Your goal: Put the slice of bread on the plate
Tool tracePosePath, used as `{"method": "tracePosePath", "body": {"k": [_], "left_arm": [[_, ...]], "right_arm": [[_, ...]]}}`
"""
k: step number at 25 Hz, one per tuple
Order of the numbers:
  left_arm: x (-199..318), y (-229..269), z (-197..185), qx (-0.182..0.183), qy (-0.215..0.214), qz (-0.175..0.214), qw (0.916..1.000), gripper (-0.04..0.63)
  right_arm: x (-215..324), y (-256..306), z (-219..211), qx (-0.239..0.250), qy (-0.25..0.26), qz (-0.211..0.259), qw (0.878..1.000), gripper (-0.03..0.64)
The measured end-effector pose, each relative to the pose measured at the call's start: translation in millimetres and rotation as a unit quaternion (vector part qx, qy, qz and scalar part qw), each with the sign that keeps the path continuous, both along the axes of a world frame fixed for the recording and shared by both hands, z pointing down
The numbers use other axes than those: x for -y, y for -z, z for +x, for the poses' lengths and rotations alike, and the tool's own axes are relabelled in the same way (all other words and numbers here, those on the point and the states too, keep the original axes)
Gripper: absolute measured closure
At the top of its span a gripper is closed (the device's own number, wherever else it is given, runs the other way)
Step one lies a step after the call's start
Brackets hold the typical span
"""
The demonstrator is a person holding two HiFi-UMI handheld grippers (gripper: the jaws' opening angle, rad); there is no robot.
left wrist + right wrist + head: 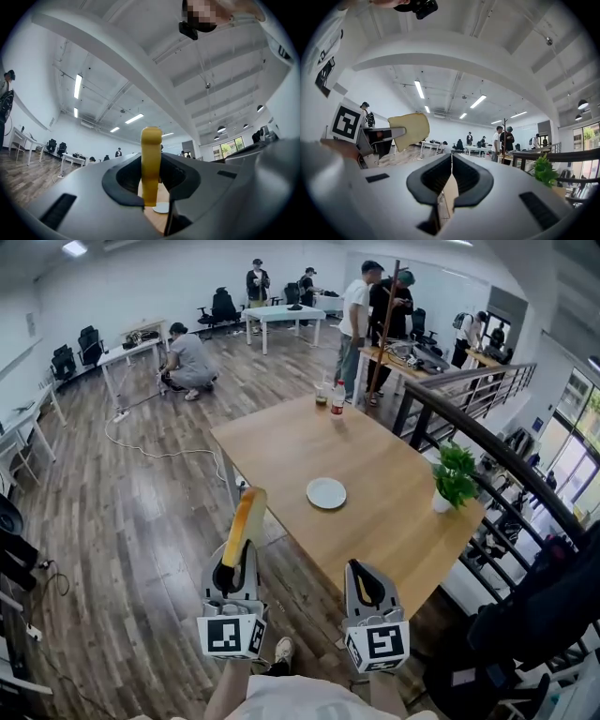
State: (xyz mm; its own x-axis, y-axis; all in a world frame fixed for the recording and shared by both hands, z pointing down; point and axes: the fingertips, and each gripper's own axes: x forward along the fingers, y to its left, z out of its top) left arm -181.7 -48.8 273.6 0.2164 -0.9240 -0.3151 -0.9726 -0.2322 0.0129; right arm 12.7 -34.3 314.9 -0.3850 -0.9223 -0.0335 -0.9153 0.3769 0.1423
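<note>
Left claw (232, 570) is clamped on the tan, yellow-crusted slice of bread (246, 521), held upright over the floor, well short of the round white plate (326, 493) on the light wooden counter (384, 460); right claw (365, 583) is closed and empty. I'd carry it over the plate, tip it flat, then let go.

Plate (326, 493) on table (384, 465) centre, plant (455, 474) at right edge, bottle (337, 397) behind

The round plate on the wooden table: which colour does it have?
The round plate is plain white, without pattern; the head view shows it best.
</note>
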Motion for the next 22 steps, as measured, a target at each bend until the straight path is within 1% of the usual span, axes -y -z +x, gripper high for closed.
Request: {"method": "tracePosePath", "body": {"k": [6, 10, 15, 20, 22], "left_arm": [[80, -4, -36, -0.008, 0.008, -0.003, 0.9999, 0.504], [122, -4, -46, -0.004, -0.001, 0.0, 1.0, 0.504], [153, -14, -40, 0.007, -0.017, -0.012, 0.9998, 0.505], [184, -26, -23, 0.012, -0.033, -0.032, 0.9989, 0.504], [196, -26, -17, 0.013, -0.038, -0.034, 0.9986, 0.505]], "right_arm": [[82, 4, -31, -0.003, 0.005, 0.007, 1.0, 0.597], [122, 0, -43, 0.005, 0.002, 0.001, 1.0, 0.597], [151, -11, -42, 0.004, -0.01, -0.017, 1.0, 0.597], [176, -17, -27, 0.008, -0.028, -0.032, 0.999, 0.597], [186, -18, -21, 0.014, -0.036, -0.037, 0.999, 0.597]]}}
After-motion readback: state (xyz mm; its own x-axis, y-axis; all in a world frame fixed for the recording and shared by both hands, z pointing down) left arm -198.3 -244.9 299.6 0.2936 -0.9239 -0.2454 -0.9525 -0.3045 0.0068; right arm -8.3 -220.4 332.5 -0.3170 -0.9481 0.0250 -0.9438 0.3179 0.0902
